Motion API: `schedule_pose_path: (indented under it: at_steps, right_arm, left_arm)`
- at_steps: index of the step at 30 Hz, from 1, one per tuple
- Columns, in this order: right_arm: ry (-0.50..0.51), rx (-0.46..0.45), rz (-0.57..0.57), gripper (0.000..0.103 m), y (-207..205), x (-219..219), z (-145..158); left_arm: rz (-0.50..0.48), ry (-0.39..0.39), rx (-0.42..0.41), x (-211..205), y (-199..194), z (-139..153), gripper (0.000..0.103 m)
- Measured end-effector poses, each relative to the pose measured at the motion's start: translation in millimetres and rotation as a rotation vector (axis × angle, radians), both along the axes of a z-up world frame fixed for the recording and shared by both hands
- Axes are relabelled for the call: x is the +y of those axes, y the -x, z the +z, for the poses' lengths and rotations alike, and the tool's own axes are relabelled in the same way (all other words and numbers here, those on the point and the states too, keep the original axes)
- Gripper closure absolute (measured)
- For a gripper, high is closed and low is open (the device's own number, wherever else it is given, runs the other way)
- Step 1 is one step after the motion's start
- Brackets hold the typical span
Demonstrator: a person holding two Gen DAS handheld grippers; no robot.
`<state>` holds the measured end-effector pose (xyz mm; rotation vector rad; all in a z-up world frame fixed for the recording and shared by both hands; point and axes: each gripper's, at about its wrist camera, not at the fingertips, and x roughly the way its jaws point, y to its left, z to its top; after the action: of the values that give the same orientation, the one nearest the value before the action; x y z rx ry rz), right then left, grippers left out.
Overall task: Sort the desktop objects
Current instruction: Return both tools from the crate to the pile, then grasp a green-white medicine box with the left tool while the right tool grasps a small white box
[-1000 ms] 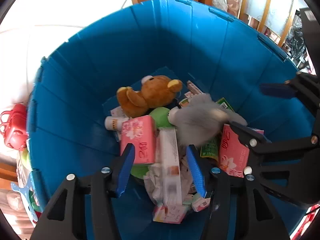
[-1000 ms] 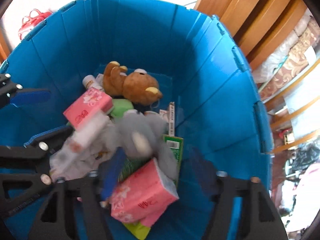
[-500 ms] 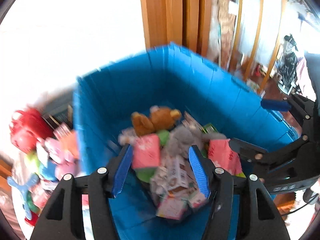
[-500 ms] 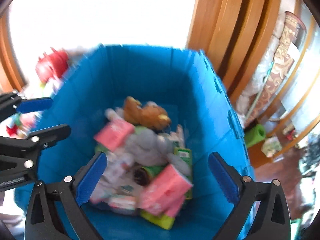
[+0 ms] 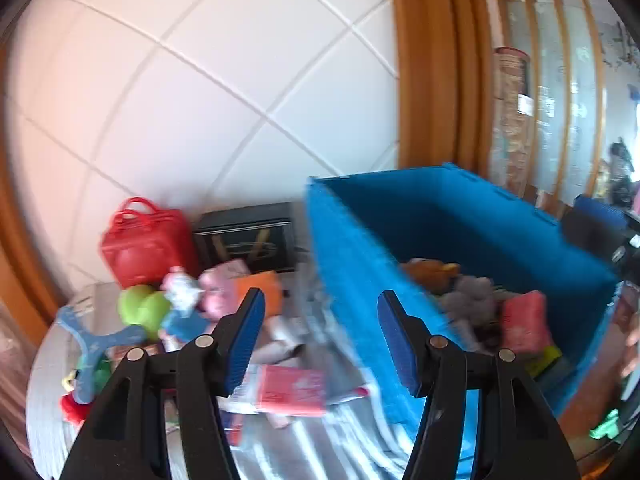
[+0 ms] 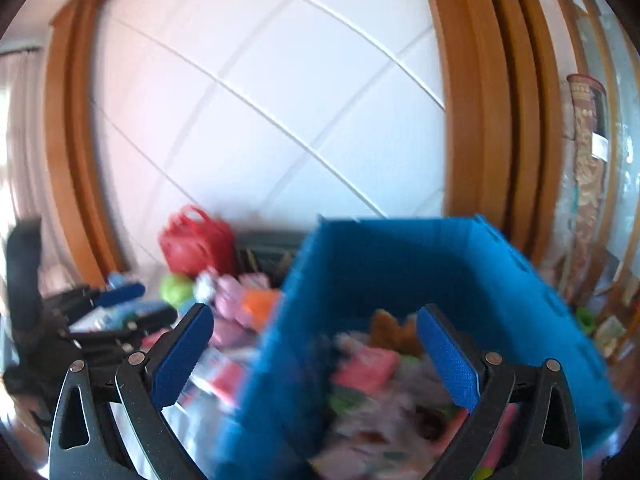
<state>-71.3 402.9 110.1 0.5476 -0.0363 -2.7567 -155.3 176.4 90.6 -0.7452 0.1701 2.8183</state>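
Observation:
A blue plastic bin stands on the table at the right and holds a brown teddy bear, a grey plush and pink tissue packs. The bin also shows in the right wrist view, blurred. My left gripper is open and empty above the table by the bin's left wall. My right gripper is open wide and empty above the bin's near left corner. The left gripper shows in the right wrist view.
Left of the bin lie loose objects: a red bag, a black box, a green toy, a blue boomerang toy, a pink tissue pack. A white tiled wall and wooden frame stand behind.
Both grippers have lifted up out of the bin and swung left. The grey plush that was falling one second ago now lies in the bin. The table objects have come into view.

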Motion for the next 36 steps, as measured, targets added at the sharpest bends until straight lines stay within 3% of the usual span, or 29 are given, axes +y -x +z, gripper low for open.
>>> schedule_pose_path:
  at_steps: [3, 7, 12, 17, 24, 28, 36]
  right_arm:
    - [0.073, 0.052, 0.068, 0.000, -9, -39, 1]
    - [0.115, 0.038, 0.143, 0.000, -6, -93, -6]
    - [0.162, -0.055, 0.153, 0.000, 19, -156, -42]
    - [0.075, -0.179, 0.075, 0.000, 48, -194, -98]
    - [-0.056, -0.311, -0.004, 0.000, 80, -221, -170]
    - [-0.111, -0.356, -0.002, 0.000, 95, -238, -197]
    - [-0.146, -0.480, 0.026, 0.000, 136, -257, -242]
  left_arm:
    - [0.061, -0.001, -0.022, -51, -1, -17, 0.045]
    - [0.147, -0.032, -0.098, -126, 2, -46, 0.045]
    - [0.242, -0.039, -0.171, -212, 4, -88, 0.045]
    - [0.330, -0.035, -0.231, -280, 8, -129, 0.045]
    - [0.364, -0.046, -0.286, -311, 27, -177, 0.045]
    - [0.354, -0.013, -0.319, -311, 43, -203, 0.045]
    - [0.338, -0.022, -0.444, -313, 98, -248, 0.045]
